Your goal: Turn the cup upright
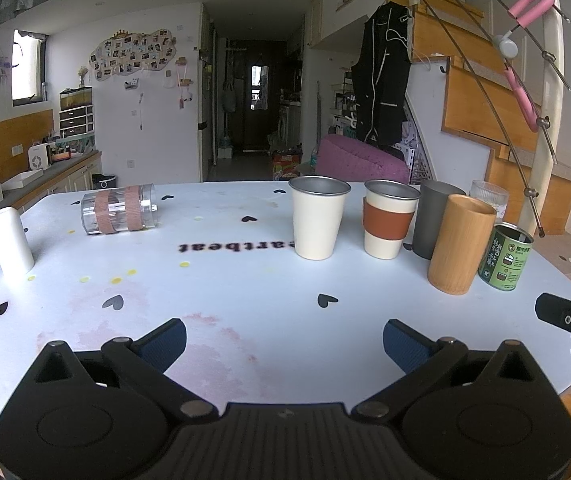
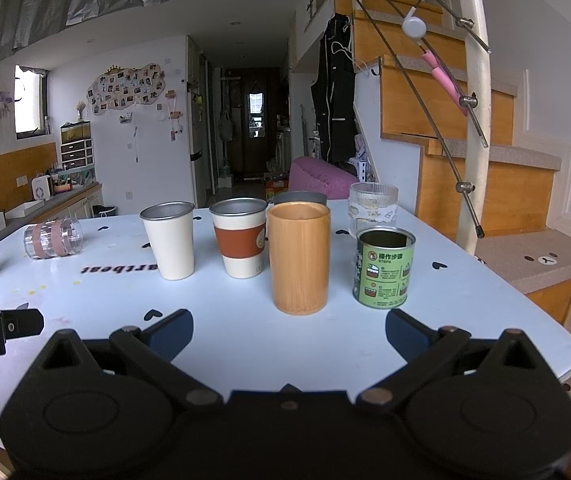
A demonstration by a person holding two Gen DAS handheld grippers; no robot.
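Observation:
A clear plastic cup [image 1: 119,209] with brownish tape bands lies on its side at the far left of the white table [image 1: 245,300]; it also shows in the right wrist view [image 2: 53,238]. A white cup [image 1: 9,244] stands upside down at the left edge. My left gripper [image 1: 284,340] is open and empty, low over the table's near side. My right gripper [image 2: 289,336] is open and empty, just in front of a bamboo cup [image 2: 299,258] and a green tin [image 2: 383,266].
Upright in a row stand a cream cup [image 1: 318,218], a cream cup with a brown sleeve [image 1: 389,218], a grey cup [image 1: 433,220], the bamboo cup [image 1: 461,244], the green tin [image 1: 505,256] and a glass cup [image 2: 371,208]. A wooden staircase rises on the right.

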